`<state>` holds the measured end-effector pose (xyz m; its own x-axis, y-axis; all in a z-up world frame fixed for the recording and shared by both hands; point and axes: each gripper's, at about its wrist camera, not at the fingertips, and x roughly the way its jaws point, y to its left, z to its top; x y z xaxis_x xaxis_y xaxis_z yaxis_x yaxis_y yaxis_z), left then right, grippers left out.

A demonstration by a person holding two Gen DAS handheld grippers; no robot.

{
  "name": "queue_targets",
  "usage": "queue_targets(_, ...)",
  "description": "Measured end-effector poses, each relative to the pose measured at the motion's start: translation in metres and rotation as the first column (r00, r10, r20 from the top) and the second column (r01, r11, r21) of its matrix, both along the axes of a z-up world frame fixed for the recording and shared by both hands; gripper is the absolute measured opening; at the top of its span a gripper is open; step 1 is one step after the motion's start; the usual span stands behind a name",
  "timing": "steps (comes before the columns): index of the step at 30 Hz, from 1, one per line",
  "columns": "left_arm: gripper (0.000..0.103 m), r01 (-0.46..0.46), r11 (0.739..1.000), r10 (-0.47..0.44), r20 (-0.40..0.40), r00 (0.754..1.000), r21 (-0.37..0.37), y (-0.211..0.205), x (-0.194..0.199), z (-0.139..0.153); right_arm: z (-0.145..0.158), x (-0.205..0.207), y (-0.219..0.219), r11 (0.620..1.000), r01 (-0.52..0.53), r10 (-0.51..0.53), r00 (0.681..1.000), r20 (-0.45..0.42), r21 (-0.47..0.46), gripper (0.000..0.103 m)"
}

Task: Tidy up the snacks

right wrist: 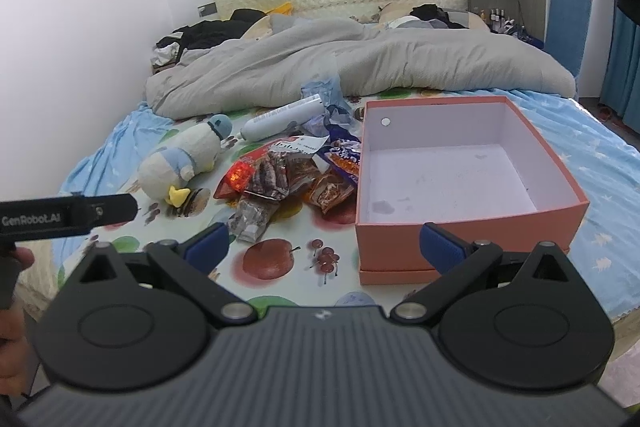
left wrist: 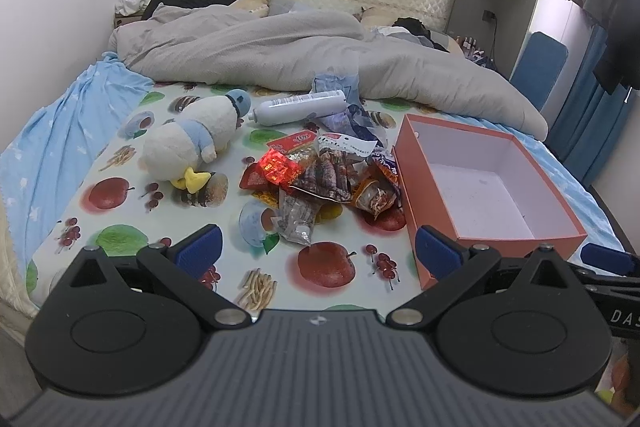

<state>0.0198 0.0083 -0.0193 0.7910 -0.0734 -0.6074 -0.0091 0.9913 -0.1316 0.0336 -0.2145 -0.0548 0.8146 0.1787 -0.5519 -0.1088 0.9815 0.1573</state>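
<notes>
A pile of snack packets (left wrist: 320,179) lies on the fruit-print sheet, with a shiny red packet (left wrist: 278,167) on its left; the pile also shows in the right wrist view (right wrist: 288,183). An open, empty pink box (left wrist: 480,187) stands right of the pile, also seen in the right wrist view (right wrist: 460,179). My left gripper (left wrist: 318,251) is open and empty, near the bed's front edge, short of the pile. My right gripper (right wrist: 324,247) is open and empty, in front of the box's near left corner.
A plush penguin (left wrist: 192,143) lies left of the pile. A white spray bottle (left wrist: 298,107) and crumpled blue wrapping (left wrist: 348,107) lie behind it. A grey duvet (left wrist: 280,47) covers the back of the bed. The left gripper's body (right wrist: 68,215) shows at the right view's left edge.
</notes>
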Motion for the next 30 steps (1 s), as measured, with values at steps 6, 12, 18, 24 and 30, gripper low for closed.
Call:
queue_targets(6,0.103,-0.002,1.0,0.002,-0.003,1.0,0.004,0.005,0.012,-0.003,0.0,0.007,0.0,1.0,-0.001,0.001,1.0,0.015,-0.003,0.103)
queue_targets(12,0.103,0.002,1.0,-0.002,-0.016,1.0,0.003,0.01,0.025,-0.009,-0.005,0.022,0.005,1.0,-0.006,0.006,1.0,-0.006,-0.004,0.103)
queue_targets(18,0.103,0.007,1.0,-0.006,-0.043,0.999,0.028,0.014,0.043,-0.022,-0.017,0.039,0.015,0.999,-0.031,0.031,0.999,-0.034,-0.02,0.103)
queue_targets(24,0.103,-0.009,1.0,0.01,-0.073,0.997,0.02,0.025,0.071,-0.045,-0.027,0.058,0.021,0.999,-0.053,0.053,0.998,-0.03,-0.006,0.103)
queue_targets(30,0.103,-0.014,1.0,0.016,-0.116,0.993,0.02,0.032,0.099,-0.068,-0.034,0.08,0.032,0.995,-0.1,0.1,0.995,-0.023,0.01,0.101)
